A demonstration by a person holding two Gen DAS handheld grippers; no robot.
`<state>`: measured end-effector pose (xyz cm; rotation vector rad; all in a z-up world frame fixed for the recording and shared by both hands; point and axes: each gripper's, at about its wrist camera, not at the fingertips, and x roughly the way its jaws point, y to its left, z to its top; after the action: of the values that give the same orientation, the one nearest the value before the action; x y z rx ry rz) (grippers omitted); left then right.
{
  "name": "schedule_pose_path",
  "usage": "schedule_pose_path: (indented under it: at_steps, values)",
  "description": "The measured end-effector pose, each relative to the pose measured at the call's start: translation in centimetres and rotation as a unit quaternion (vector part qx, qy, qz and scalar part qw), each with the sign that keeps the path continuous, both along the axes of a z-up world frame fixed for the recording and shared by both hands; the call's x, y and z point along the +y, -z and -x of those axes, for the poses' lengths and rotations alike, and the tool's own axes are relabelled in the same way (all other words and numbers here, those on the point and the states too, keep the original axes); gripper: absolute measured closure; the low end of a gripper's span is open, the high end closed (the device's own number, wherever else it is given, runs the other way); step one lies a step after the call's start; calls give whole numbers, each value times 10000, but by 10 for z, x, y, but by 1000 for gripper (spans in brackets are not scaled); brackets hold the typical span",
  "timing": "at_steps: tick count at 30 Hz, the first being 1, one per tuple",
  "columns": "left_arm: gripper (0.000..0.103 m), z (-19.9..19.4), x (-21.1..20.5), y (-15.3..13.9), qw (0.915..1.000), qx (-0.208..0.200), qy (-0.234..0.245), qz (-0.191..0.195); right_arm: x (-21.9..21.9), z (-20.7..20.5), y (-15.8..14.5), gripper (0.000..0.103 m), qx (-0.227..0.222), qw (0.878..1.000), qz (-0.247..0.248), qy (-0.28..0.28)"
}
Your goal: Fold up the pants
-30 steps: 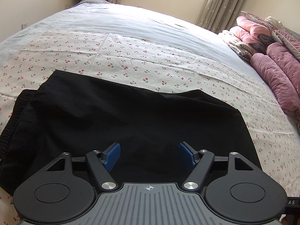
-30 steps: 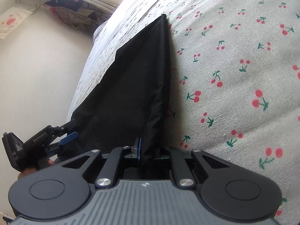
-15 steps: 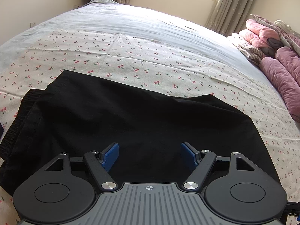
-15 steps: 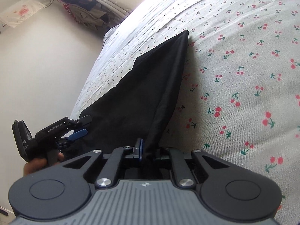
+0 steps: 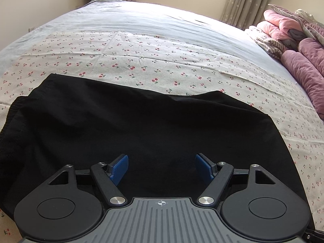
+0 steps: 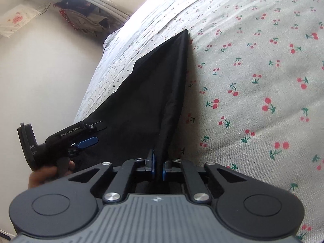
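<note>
While right gripper (image 6: 157,167) lifted pants (image 6: 149,93), fold rose.

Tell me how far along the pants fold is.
Done: the black pants lie spread flat on the cherry-print sheet, apparently already doubled. In hand: the right tool is shut on one edge and lifts it; the left tool is open above the cloth, gripping nothing. Left: carry the edge across and lay it down.

Cherry-print bed (image 5: 141,60), black pants (image 5: 141,125), pink bedding (image 5: 303,68)
</note>
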<state>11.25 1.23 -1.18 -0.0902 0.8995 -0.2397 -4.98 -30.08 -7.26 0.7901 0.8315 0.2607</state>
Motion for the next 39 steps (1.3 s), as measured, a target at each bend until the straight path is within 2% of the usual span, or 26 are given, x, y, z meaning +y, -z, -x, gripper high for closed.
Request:
schedule_pose_path:
  at_steps: [4,6,8,10,12,14,15,16,17,18,19,22,23,24,25,26,28,30,31,33,35,39]
  values:
    - [28,3,-36,-15,9994,122,223,235,23,6,-23,103,-502,9971,558,-157]
    - [23,9,-59,-27,9982,-47,543,239,29,10,-30,103,-634,9935,904,-262]
    - [13,21,-85,-37,9932,-452,1071,11,38,10,-33,103,-729,9897,1192,-323]
    - [9,34,-111,-39,9837,-807,1577,-299,39,14,-33,103,-808,9874,1312,-361]
    - [9,34,-132,-33,9781,-670,1904,-513,37,16,-35,103,-826,9882,1243,-357]
    - [10,26,-156,-29,9781,-401,1898,-751,35,16,-36,103,-821,9886,1216,-345]
    - [10,23,-172,-30,9747,-376,1950,-1027,34,15,-36,103,-801,9890,1192,-347]
    - [10,22,-187,-31,9688,-423,2065,-1308,34,14,-36,103,-790,9893,1172,-355]
    - [10,22,-206,-32,9586,-510,2225,-1705,37,11,-38,103,-804,9890,1191,-365]
    - [10,22,-230,-29,9440,-632,2375,-2200,37,11,-38,103,-804,9890,1191,-365]
    - [11,19,-247,-24,9334,-618,2460,-2539,37,10,-39,103,-803,9889,1195,-372]
    - [12,17,-283,2,9017,-401,2690,-3363,35,8,-41,103,-792,9901,1094,-375]
    - [14,17,-291,12,8856,-441,2737,-3726,31,9,-43,103,-789,9910,1019,-372]
    - [19,17,-295,21,8707,-522,2713,-4069,31,9,-43,103,-789,9910,1019,-372]
    - [42,15,-296,25,8628,-534,2670,-4258,28,9,-44,103,-775,9914,986,-372]
    - [74,11,-293,26,8657,-442,2602,-4253,26,10,-44,103,-762,9917,962,-379]
    - [101,3,-283,22,8858,-163,2460,-3931,22,11,-42,103,-708,9930,872,-375]
    - [101,-2,-274,12,9058,-131,2209,-3613,14,8,-38,103,-538,9960,631,-318]
    - [101,-4,-269,3,9211,-113,2031,-3319,11,7,-38,103,-478,9969,540,-311]
    - [101,-7,-262,-13,9445,-146,1754,-2773,7,7,-42,103,-428,9973,508,-326]
    - [101,-6,-259,-28,9581,-213,1563,-2392,0,10,-51,103,-537,9972,421,-311]
    - [101,-1,-277,-57,9752,-356,1333,-1733,-32,19,-63,103,-670,9975,224,-78]
